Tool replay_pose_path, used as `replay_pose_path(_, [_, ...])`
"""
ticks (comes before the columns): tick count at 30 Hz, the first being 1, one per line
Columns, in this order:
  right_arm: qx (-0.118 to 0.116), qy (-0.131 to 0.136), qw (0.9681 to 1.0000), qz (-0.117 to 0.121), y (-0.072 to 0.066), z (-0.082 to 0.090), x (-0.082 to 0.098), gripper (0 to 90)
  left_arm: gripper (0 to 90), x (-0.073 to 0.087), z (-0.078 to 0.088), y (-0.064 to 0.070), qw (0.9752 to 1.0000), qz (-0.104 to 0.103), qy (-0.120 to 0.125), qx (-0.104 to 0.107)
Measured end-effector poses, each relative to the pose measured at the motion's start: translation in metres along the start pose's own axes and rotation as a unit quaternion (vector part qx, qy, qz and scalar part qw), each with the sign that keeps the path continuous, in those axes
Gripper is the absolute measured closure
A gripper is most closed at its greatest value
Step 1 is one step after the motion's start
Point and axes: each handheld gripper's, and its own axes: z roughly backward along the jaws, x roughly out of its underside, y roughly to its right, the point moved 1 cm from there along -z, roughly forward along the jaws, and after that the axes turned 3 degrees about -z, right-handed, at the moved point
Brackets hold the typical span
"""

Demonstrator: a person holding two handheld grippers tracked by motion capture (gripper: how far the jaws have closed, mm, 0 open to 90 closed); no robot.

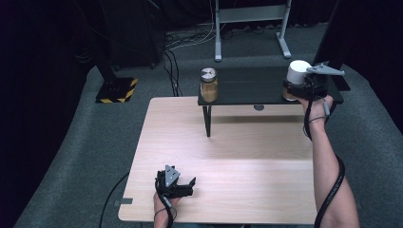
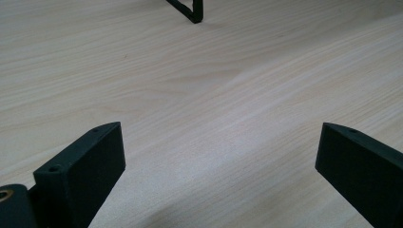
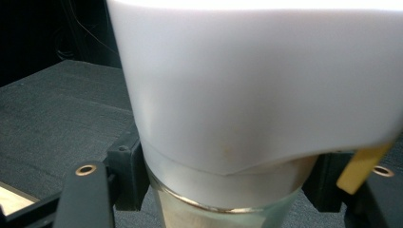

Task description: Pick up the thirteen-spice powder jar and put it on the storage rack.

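While the right gripper (image 1: pixel 298 91) clamps the white-lidded jar (image 1: pixel 298 72), a silver-lidded jar (image 1: pixel 209 85) stands well apart; left gripper (image 1: pixel 190 185) wide

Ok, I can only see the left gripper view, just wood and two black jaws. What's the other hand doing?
Observer: The right gripper is shut on a white-lidded jar at the right end of a black shelf.
Operator: Is anything else up there?
Observer: Yes, a second jar with a silver lid and something brownish inside stands at the shelf's left end.
Operator: And where's my gripper from above?
Observer: The left gripper sits open near the front edge of the table, with nothing between its jaws.
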Motion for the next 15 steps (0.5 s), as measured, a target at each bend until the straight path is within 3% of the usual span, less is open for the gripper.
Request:
replay_pose_path(8, [0.006, -0.008, 1.0000, 0.000, -0.0028, -0.0010, -0.0043, 30.5, 2.5, -0.0004, 0.0001, -0.0001, 1.0000, -0.002, -0.001, 0.001])
replay_pose_path(14, [-0.004, -0.006, 1.0000, 0.005, 0.0008, 0.0005, -0.0027, 29.9, 2.4, -0.0010, -0.0001, -0.0006, 1.0000, -0.002, -0.003, 0.002])
replay_pose_path(15, [-0.007, -0.006, 0.9999, 0.012, 0.0015, 0.0008, -0.0023, 25.0, 2.4, -0.0008, -0.0001, -0.0009, 1.0000, 0.000, -0.003, 0.002])
